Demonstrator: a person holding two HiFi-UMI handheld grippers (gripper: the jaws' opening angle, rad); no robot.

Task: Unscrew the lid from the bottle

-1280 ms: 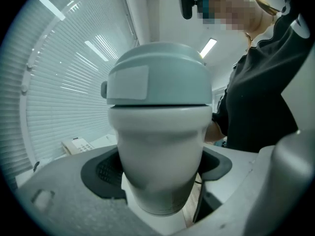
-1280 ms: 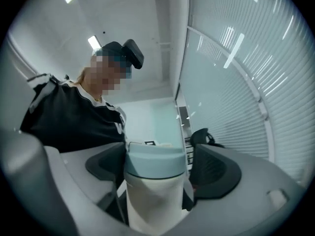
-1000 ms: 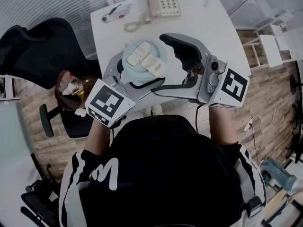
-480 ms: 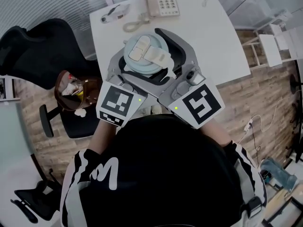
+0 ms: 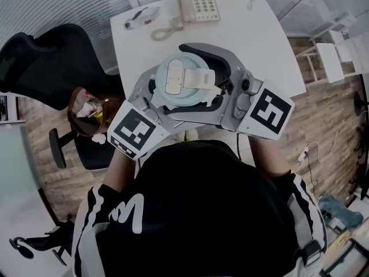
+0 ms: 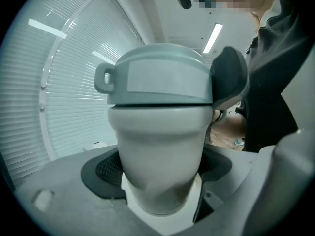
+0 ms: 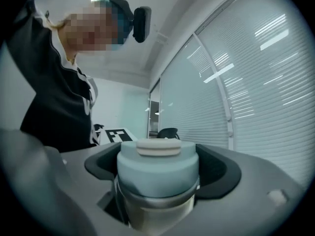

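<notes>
Head view: both grippers closed in on one thing, held up in the air before the person's chest. Left gripper [image 6: 160, 178] jaws clamped low on the white body of the bottle [image 6: 157, 149], dark pads pressed to either side. Right gripper [image 7: 158, 176] jaws clamped on the pale blue lid [image 5: 185, 81], just above the left jaws, a metal ring showing right beneath the pads. Both grasps made, then; unscrewing not finished. From the left gripper view, lid seated flat on the body, one thin dark seam and no gap; how loose, impossible to tell. Left to do, most likely: more twisting of the right jaws against the left, then a lift straight off. Open air all round both sets of jaws. White desk [image 5: 259, 45] below and beyond the jaws, near edge hidden under the grippers; telephone [image 5: 198, 2] and small things well apart at its far side. Dark chair [image 5: 46, 62] out past the left jaws, clear of any turn. Tight only where the two grippers cross beneath the lid.
</notes>
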